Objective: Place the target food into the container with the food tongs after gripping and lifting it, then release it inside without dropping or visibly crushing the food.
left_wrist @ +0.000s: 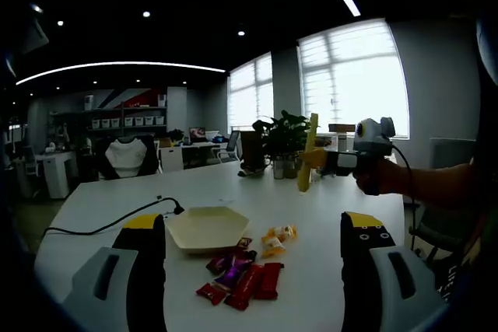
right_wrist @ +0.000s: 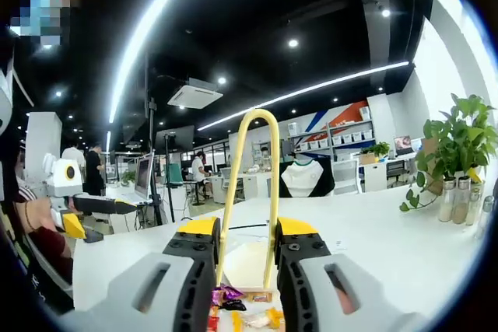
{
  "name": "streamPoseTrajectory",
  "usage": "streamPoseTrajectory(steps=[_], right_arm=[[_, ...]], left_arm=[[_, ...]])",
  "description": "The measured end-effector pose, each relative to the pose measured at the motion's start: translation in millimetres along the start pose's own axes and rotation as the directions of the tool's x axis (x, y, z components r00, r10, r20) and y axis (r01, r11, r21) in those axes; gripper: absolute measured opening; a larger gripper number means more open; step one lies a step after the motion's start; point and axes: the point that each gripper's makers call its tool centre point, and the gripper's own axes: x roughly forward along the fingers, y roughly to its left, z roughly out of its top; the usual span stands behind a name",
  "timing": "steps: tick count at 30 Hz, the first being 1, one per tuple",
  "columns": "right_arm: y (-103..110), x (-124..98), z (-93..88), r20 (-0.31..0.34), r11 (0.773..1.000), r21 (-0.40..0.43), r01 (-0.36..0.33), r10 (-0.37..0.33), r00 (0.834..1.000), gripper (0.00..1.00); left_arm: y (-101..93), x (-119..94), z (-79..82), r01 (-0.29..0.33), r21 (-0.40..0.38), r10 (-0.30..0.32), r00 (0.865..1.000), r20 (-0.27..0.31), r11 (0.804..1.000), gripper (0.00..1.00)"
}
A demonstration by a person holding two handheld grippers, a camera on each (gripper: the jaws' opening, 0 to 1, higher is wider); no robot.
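My left claw (left_wrist: 253, 250) sits released, jaws wide apart at the bottom of the left gripper view, nothing between them. Between those jaws, on the white counter (left_wrist: 311, 215), I see the snacks: a pile of red and purple wrappers (left_wrist: 241, 277) at six o'clock, and yellow-orange ones (left_wrist: 278, 239) just up toward one o'clock from the pile. The cream bowl (left_wrist: 206, 228) rests at eleven o'clock from the pile, almost touching it, and looks bare inside. A black cable (left_wrist: 117, 221) trails off from the bowl's rim toward nine o'clock.

At two o'clock in that view, a hand (left_wrist: 381, 176) holds my right claw (left_wrist: 311, 159) above the counter, with the yellow tongs (left_wrist: 306, 153) standing roughly upright in it, clear of the food.

In the right gripper view, my right claw (right_wrist: 247, 242) is clenched on the tongs (right_wrist: 249, 192); both arms run up between the jaws and their looped end arches at twelve o'clock. Below the jaws, at six o'clock, the wrappers (right_wrist: 226, 295) and a pale patch of the bowl (right_wrist: 247, 262) peek through. I cannot tell where the tong tips sit. The left claw (right_wrist: 117, 206) enters at nine o'clock. A plant (right_wrist: 455, 145) with bottles stands at three o'clock on the counter (right_wrist: 389, 239).
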Motion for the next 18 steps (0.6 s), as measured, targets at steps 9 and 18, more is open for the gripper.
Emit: streamPoseTrajectory(steps=[9,18], right_arm=[[-28,14,-49.4,-0.068,1.000,-0.026,0.004,-0.006,0.998,0.24],[-43,21,-91.9,-0.159,0.999,-0.034,0.009,-0.014,0.987,0.24]], left_arm=[[-4.0,-7,-0.5,-0.004,-0.015,0.005,1.000,0.002,1.000,0.97],[1.4,-11,0.3,-0.022,0.006,0.022,1.000,-0.003,1.000,0.96]])
